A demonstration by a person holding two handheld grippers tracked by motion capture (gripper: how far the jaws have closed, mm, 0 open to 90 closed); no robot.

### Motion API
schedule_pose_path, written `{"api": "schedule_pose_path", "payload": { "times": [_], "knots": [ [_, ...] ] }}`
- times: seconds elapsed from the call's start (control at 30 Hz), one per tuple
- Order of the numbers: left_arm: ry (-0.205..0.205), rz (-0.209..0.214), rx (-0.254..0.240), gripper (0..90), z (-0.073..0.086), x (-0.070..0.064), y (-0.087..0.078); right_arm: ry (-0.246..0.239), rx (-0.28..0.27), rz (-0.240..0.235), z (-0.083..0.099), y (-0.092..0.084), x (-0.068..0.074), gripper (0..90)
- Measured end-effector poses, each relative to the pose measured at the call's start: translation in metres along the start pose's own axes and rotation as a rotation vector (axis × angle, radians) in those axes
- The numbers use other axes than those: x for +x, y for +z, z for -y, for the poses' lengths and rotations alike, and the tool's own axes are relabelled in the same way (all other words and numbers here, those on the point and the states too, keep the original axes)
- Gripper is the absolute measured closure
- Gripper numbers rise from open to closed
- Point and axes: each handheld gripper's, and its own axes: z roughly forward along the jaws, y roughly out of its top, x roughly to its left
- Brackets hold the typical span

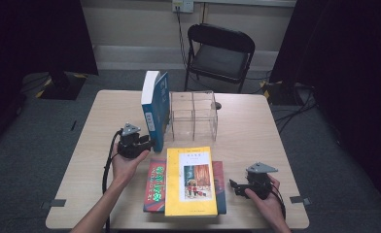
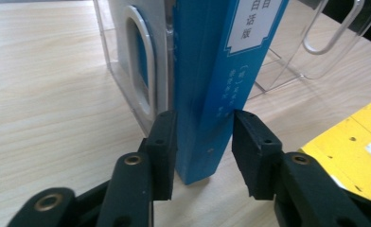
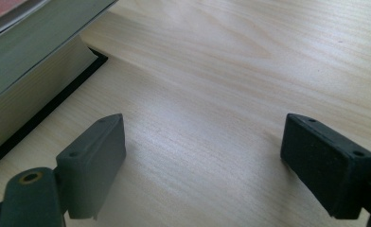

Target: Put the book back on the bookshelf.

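Scene: a person at a wooden table (image 1: 256, 126) works with one gripper in each hand; a blue book (image 1: 154, 104) stands upright on its lower edge, against the left wall of a clear acrylic organizer (image 1: 194, 115).

Blue book, position: near the table's middle, its spine (image 2: 224, 71) facing the person and the left gripper (image 1: 147, 144); in the left gripper view it rises between the two jaws, just in front of the organizer's wall (image 2: 136, 71).

Blue book, long axis: vertical, tipped slightly to the left at the top in the high view.

Left gripper, state: clenching on the lower spine of the blue book; one pad lies flat on the book's face, the other reaches the opposite edge, though whether it presses fully cannot be told.

Direction of grasp: the left gripper points level, from the person's side toward the far side of the table, so the book lies straight ahead of it.

Right gripper (image 1: 237, 187), state: released, jaws wide apart over bare wood, holding nothing.

Right gripper, position: low at the right front of the table, just beside a stack of lying books, the yellow book (image 1: 191, 180) on top; well apart from the blue book.

Nearer hand: the left.

Judgement: any lift or slide toward a compartment would turn on keeping the book upright.
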Motion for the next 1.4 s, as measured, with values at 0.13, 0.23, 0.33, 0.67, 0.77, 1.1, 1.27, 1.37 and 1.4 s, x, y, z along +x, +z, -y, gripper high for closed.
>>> {"api": "schedule_pose_path", "payload": {
  "times": [0.13, 0.23, 0.33, 0.67, 0.77, 1.1, 1.27, 1.37, 1.4],
  "knots": [
    [0.003, -0.003, -0.003, 63.6, 0.000, -0.001, 0.000, 0.000, 0.000, 0.000, 0.000, 0.000, 0.000, 14.6],
    [0.009, -0.010, -0.001, 63.3, 0.000, -0.001, 0.000, 0.000, 0.000, 0.000, 0.000, 0.000, 0.000, 14.6],
    [0.009, -0.013, -0.003, 64.3, 0.000, 0.000, 0.000, 0.000, 0.000, 0.000, 0.000, 0.000, 0.000, 14.6],
    [0.023, -0.019, 0.016, 65.3, 0.000, 0.005, -0.002, 0.000, 0.000, 0.000, 0.000, 0.000, 0.000, 14.6],
    [0.013, -0.014, 0.014, 66.7, 0.000, 0.005, -0.002, 0.000, 0.000, 0.000, 0.000, 0.000, 0.000, 14.6],
    [-0.001, -0.024, 0.028, 67.9, 0.002, 0.009, -0.002, 0.000, 0.000, 0.000, 0.000, 0.000, 0.000, 14.6],
    [-0.017, -0.042, 0.030, 68.9, 0.002, 0.011, -0.002, 0.000, 0.000, 0.000, 0.000, 0.000, 0.000, 14.6],
    [-0.025, -0.040, 0.029, 66.9, 0.004, 0.014, -0.002, 0.000, 0.000, 0.000, 0.000, 0.000, 0.000, 14.5],
    [-0.030, -0.032, 0.026, 66.9, 0.004, 0.014, -0.002, 0.000, 0.000, 0.000, 0.000, 0.000, 0.000, 14.5]
  ]
}}
